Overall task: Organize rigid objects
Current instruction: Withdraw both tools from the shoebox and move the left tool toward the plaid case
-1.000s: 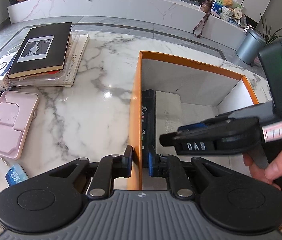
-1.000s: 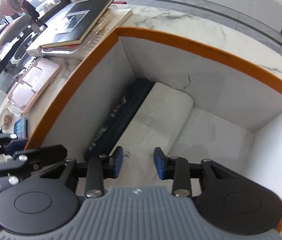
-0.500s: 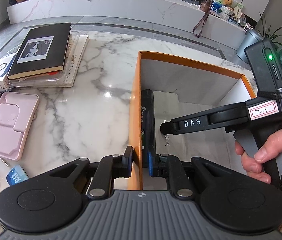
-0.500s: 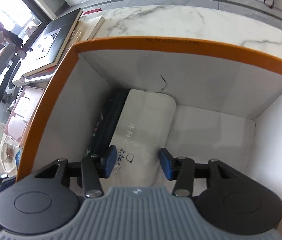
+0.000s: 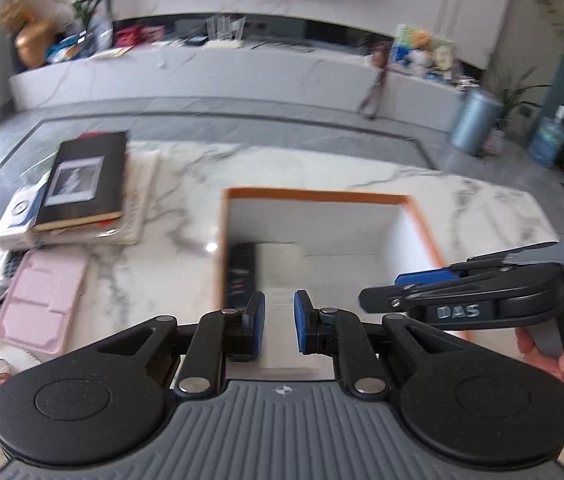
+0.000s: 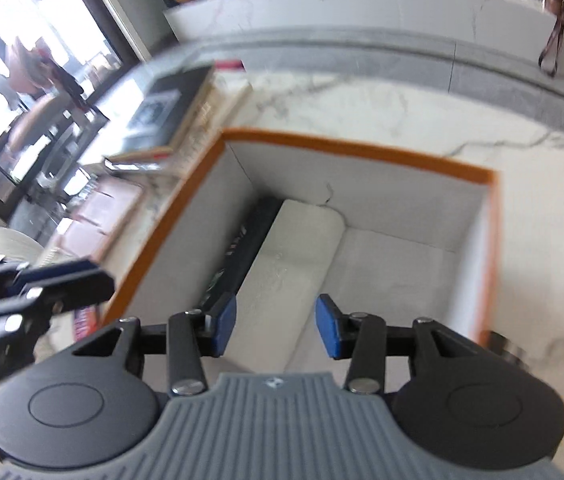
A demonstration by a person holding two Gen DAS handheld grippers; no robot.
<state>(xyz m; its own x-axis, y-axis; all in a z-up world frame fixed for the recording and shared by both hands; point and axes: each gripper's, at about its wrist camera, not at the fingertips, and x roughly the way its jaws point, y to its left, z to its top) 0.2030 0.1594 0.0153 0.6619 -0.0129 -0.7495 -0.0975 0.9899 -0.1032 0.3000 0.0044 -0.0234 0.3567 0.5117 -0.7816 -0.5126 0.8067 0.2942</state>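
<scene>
White case lies packed in the orange box; both my tools have come up out of it.

The white case rests on the box floor, touching the dark case that lies along the left wall. My left gripper, which clamped that wall a moment ago, is now free above it, jaws nearly together and empty. My right gripper has just been closing a little, yet stands partly open with nothing between. I judge this placement finished; the black book and pink tray wait at the tabletop's left edge.
</scene>
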